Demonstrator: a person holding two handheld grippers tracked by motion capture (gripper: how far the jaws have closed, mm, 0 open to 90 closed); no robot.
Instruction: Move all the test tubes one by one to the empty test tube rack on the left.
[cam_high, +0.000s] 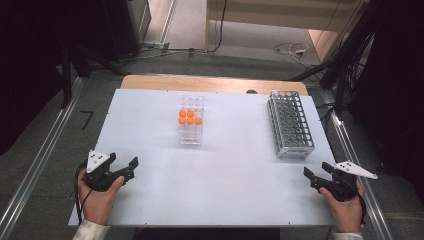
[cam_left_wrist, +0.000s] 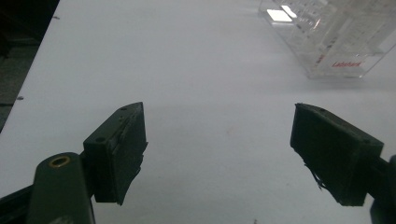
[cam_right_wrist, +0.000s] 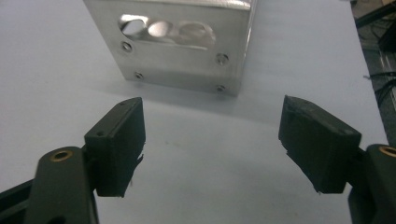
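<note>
I have both claws resting low at the near edge of the table, each spread wide and holding nothing. The left claw sits at the near left, the right claw at the near right.

The tubes with orange caps stand upright in a clear rack near the middle of the table, its long axis running away from me. From the left claw the rack lies forward and to the right; in the left gripper view its clear wall sits at the upper right, well apart from the jaws. The metal rack stands at the far right, also lengthwise away from me, and its near end plate faces the right claw head-on, close ahead in the right gripper view.

I judge the left claw the better placed for the tubes, the right for the metal rack.

The clear rack's top is cut off in the left gripper view, so the caps are out of frame there. From above I count what looks like five caps, though the blur leaves me unsure.
</note>
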